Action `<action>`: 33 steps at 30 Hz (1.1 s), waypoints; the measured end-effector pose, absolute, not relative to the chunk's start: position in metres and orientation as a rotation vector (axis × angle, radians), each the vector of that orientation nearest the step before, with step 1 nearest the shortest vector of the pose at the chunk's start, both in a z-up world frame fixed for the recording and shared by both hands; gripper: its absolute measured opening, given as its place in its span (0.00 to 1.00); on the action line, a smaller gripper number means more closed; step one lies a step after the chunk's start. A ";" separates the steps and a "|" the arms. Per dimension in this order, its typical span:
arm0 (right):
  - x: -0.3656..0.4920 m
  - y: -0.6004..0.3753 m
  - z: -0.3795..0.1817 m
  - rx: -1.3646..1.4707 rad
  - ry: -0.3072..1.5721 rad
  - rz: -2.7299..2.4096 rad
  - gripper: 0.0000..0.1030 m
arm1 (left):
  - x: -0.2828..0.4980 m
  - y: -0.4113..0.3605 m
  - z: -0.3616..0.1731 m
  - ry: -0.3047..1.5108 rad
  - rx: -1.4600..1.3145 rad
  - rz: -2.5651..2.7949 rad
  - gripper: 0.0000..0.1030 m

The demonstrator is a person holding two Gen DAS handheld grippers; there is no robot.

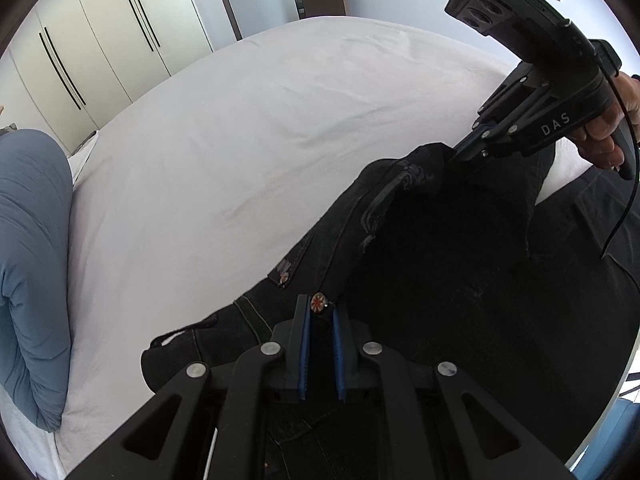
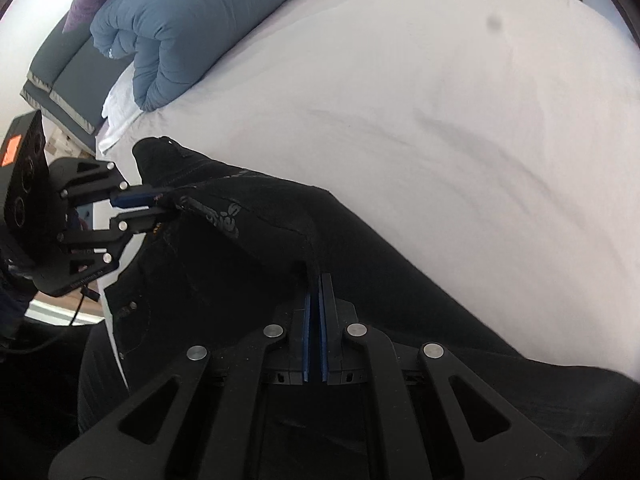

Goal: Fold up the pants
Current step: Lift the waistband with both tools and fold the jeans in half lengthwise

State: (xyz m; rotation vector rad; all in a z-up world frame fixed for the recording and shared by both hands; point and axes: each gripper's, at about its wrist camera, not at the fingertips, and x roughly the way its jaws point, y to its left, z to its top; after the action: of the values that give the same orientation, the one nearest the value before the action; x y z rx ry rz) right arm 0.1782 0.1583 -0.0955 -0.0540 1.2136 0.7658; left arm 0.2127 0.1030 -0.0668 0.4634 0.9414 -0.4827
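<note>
I keep both tongs, left tongs and right tongs, clenched on the pants waistband, moving them evenly over the bed.

Bright, even daylight; fisheye bends the edges; the black pants lose detail, right view perhaps motion-blurred

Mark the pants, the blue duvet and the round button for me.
pants (image 1: pixel 440 280), left wrist view, on the dark middle of the cloth.
blue duvet (image 2: pixel 192 20), right wrist view, on its folded bulk.
round button (image 1: pixel 318 303), left wrist view, on its red face.
</note>
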 end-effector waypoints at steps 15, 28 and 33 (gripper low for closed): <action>0.028 0.203 -0.086 -0.373 1.275 0.839 0.02 | 0.106 0.112 -0.086 0.962 0.560 -0.523 0.08; -0.062 0.286 -0.102 -0.682 1.278 0.858 0.02 | 0.048 0.100 -0.110 0.983 0.687 -0.609 0.08; -0.083 0.302 -0.109 -0.663 1.281 0.819 0.02 | 0.053 0.099 -0.118 0.991 0.701 -0.611 0.08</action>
State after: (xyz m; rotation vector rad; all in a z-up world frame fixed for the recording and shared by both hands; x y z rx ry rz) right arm -0.0832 0.3024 -0.1086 -0.6627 1.2813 0.8187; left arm 0.0534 0.0986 -0.1176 0.7007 0.9909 -0.6111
